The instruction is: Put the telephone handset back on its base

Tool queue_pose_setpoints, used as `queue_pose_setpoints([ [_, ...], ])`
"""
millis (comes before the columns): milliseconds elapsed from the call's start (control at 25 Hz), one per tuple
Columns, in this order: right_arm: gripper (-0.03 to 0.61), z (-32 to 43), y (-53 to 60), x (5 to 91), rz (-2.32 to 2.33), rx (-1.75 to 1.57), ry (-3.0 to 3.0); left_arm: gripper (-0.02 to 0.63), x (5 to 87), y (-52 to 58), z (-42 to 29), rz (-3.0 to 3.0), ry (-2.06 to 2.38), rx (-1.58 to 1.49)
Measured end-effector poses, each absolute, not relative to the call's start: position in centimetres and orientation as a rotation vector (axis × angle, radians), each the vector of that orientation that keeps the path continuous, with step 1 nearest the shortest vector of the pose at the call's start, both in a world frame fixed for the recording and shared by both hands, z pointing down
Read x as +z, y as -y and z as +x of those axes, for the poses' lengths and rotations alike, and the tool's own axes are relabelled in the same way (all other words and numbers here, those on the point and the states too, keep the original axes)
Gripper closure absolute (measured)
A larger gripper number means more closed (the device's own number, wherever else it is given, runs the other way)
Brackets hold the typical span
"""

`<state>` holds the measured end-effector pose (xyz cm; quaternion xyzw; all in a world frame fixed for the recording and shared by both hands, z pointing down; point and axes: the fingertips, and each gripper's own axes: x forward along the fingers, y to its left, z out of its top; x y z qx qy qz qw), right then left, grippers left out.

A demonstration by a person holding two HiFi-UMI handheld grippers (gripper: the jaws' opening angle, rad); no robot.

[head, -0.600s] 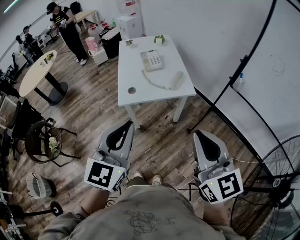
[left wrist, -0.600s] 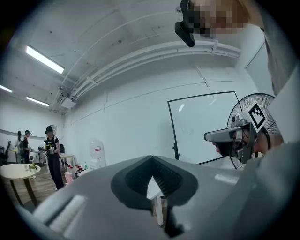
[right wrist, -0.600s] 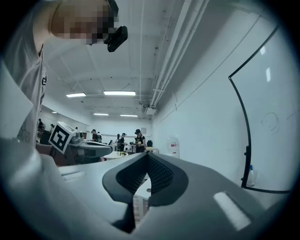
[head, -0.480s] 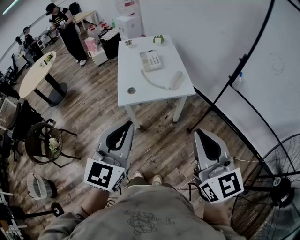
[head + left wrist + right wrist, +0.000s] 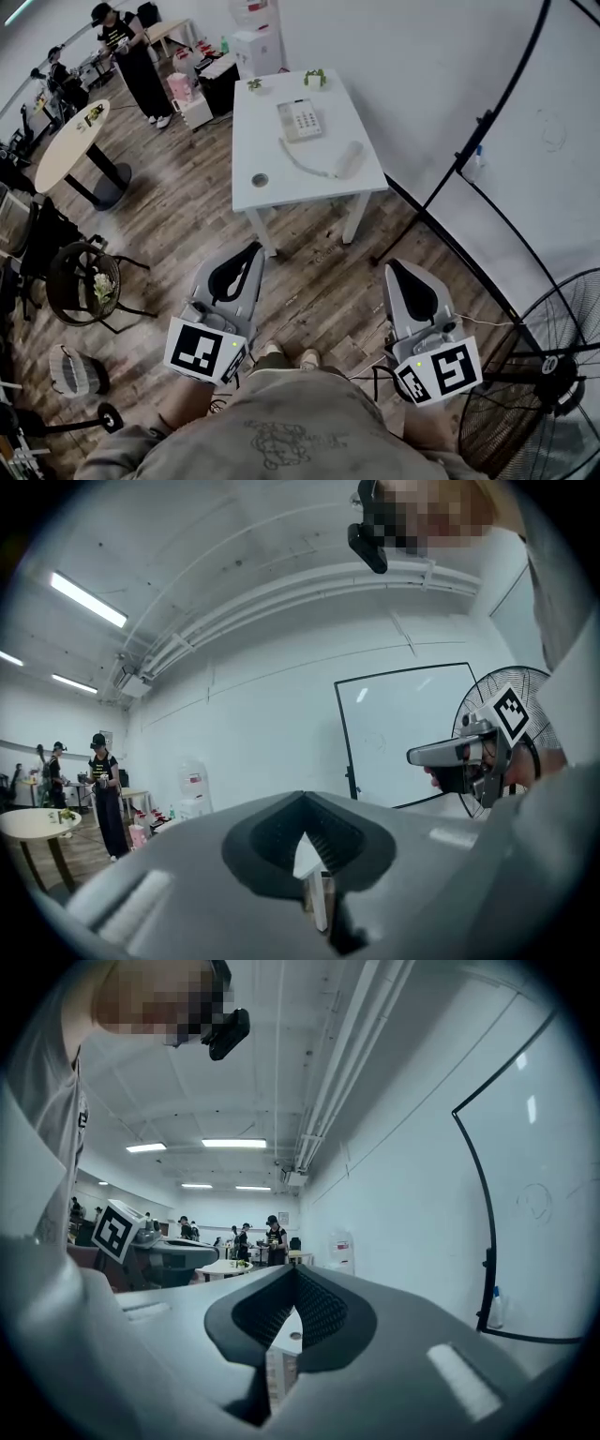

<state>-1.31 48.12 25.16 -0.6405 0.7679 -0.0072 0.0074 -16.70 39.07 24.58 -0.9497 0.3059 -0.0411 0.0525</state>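
- Where the head view looks steeply down, the person's hands are hidden under the marker cubes, and only forearms and a grey shirt are seen at the bottom edge.
- The left gripper (image 5: 254,247) is held low over the wooden floor (image 5: 319,281) with its jaws pressed together at the tips. A teardrop-shaped opening is left between the ribbed black pads, and nothing is held in it.
- The right gripper (image 5: 393,267) is held the same way: its smooth grey jaws are closed tip to tip on nothing.
- The telephone handset (image 5: 351,159), a pale rounded bar, is seen lying off its base on the white table (image 5: 281,192), near the right edge and well apart from both grippers.
- The telephone base (image 5: 300,120), a flat light-coloured block with a keypad, is set farther back on the table. Its buttons are too small to be read.
- The two are joined by a thin cord (image 5: 302,161) laid across the tabletop.
- A small round object (image 5: 260,180) near the table's front left cannot be identified.
- A standing fan (image 5: 548,370) with a wire cage is cut off at the lower right corner.
- A black-framed whiteboard (image 5: 525,178) is seen on the right.
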Motion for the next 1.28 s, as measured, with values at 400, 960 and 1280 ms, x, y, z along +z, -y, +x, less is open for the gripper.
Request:
queue_pose_setpoints([
  [400,0.55,-1.7,-47.9,24.7,-2.019,-0.023,-2.383,0.614,24.1,-38.6,-17.4,-2.882,-0.927,-0.116],
  [960,0.276,0.8,-44.3,25.2,-2.159,-0.035,-2.228,0.614,25.4,-34.5,-17.9,-2.886,-0.965,-0.118],
  [1280,0.275,2.2,-38.2,26.1,-2.203,-0.054,-2.244,0.614,26.8,-27.9,-16.6,-2.915,-0.957,-0.127],
])
